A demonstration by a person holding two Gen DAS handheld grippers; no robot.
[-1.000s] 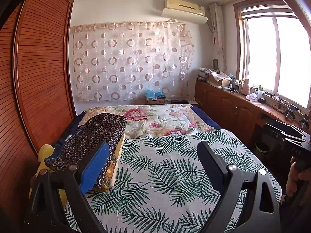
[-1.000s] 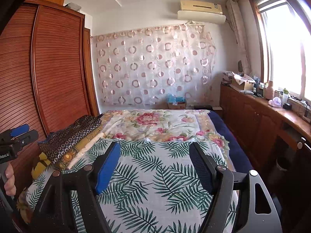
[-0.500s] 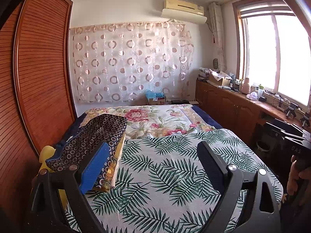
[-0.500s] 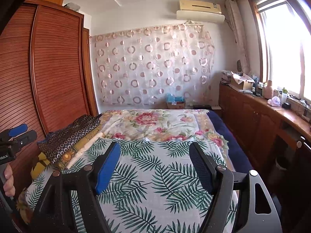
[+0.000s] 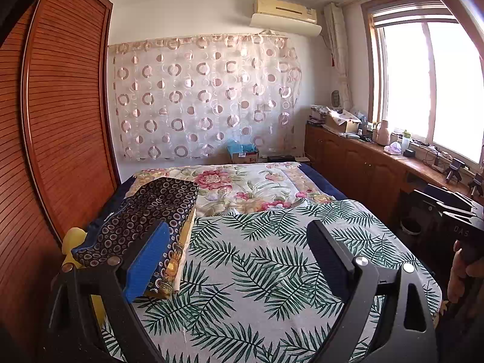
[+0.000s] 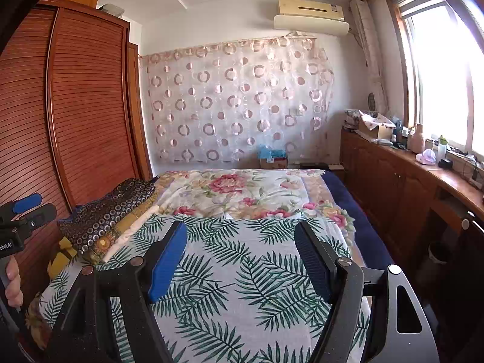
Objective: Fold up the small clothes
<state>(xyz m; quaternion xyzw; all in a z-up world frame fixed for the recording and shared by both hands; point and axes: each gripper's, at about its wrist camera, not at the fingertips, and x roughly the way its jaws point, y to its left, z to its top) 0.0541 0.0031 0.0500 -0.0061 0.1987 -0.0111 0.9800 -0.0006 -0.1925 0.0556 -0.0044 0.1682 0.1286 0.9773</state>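
A folded stack of clothes lies at the bed's left edge, topped by a dark garment with a ring pattern (image 5: 151, 211) (image 6: 112, 208); under it show yellow and white folded pieces (image 6: 133, 230). My left gripper (image 5: 239, 236) hovers open over the palm-leaf sheet (image 5: 272, 260), its left finger in front of the stack's near end, nothing between the fingers. My right gripper (image 6: 242, 239) is also open and empty above the same sheet (image 6: 242, 272), to the right of the stack. Each view shows the other gripper at its edge, held by a hand (image 6: 12, 281).
A floral quilt (image 5: 242, 184) covers the bed's far half. A wooden wardrobe (image 5: 60, 121) stands close on the left. A wooden counter with clutter (image 6: 408, 163) runs under the window on the right. A cardboard box (image 5: 242, 154) sits beyond the bed.
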